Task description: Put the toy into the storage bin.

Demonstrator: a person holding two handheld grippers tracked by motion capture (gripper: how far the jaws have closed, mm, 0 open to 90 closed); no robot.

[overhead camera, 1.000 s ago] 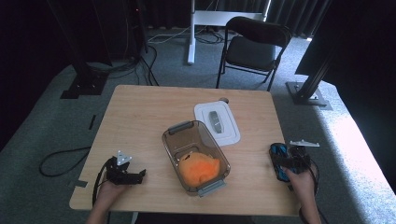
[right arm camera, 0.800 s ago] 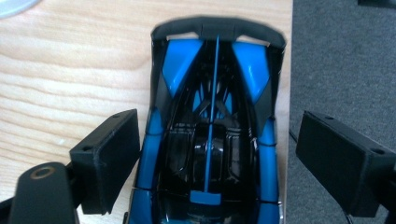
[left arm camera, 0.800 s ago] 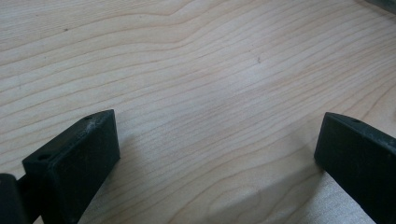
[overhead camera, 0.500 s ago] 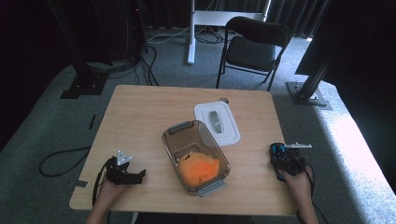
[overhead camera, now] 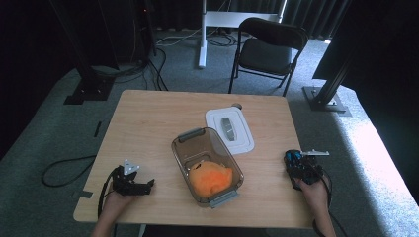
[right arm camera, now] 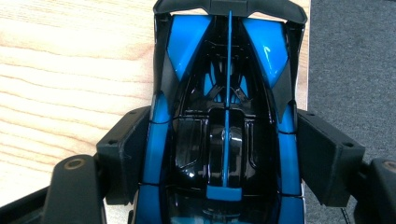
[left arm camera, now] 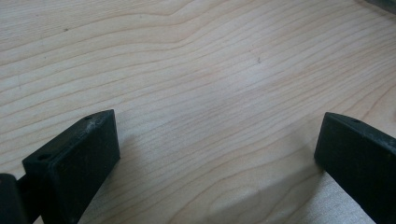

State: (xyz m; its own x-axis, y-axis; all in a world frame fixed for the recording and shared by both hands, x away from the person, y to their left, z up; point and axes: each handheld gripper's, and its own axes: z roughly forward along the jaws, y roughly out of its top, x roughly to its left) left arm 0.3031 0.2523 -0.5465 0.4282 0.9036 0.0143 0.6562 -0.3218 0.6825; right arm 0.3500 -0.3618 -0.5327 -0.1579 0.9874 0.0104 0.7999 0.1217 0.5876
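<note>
A blue and black toy car (right arm camera: 229, 116) sits at the table's right edge (overhead camera: 294, 159). My right gripper (right arm camera: 229, 156) straddles it from behind; its jaws have just been closing and both pads (right arm camera: 128, 149) now press on the car's sides. From above, the right gripper (overhead camera: 298, 167) lies low over the car with a hand behind it. My left gripper (overhead camera: 147, 185) rests at the front left of the wooden table (overhead camera: 148, 123). In its own view the left gripper (left arm camera: 217, 149) stands open over bare wood.
A clear brown container (overhead camera: 181, 148) with an orange soft thing (overhead camera: 211, 178) inside stands mid-table. Its white lid (overhead camera: 241, 140) lies just behind it. A black chair (overhead camera: 269, 49) stands beyond the far edge. Grey carpet (right arm camera: 355, 56) lies right of the car.
My right gripper has slid forward around the toy car and its jaws have narrowed onto the car's sides. The left gripper has stayed where it was.
</note>
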